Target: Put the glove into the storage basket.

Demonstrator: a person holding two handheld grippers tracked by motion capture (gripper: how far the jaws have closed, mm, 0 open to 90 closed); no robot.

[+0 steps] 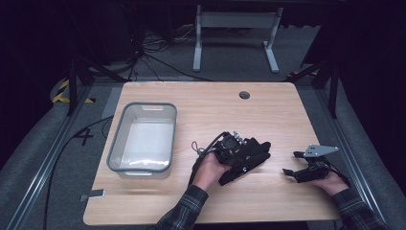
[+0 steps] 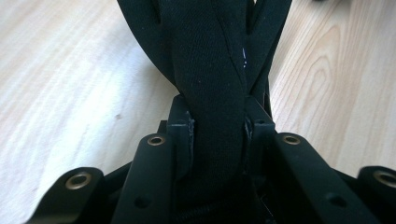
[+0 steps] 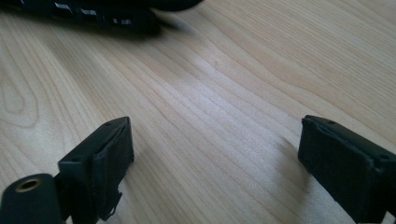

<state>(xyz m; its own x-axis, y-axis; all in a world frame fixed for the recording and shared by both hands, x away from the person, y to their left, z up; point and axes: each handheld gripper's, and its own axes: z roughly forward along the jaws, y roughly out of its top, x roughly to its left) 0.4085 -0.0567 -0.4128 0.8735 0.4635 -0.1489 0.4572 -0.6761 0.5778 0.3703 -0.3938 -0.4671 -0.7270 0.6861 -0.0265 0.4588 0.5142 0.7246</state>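
From above, my left hand-held gripper (image 1: 249, 155) sits near the middle of the worktop (image 1: 215, 110), clamped on a black strap (image 1: 239, 170) that juts out of its jaws toward my right side and hangs just over the wood. My right hand-held gripper (image 1: 293, 171) rests low near the right edge, jaws apart and holding nothing, well apart from the strap. A grey bin (image 1: 142, 139) stands on the left part of the worktop. In the left gripper view, the strap (image 2: 210, 84) runs up between my two pads, pinched tight on both sides, with light wood behind it. In the right gripper view, my pads (image 3: 112, 154) stand wide apart over bare wood, and the dark strap (image 3: 107, 14) lies across the top edge.
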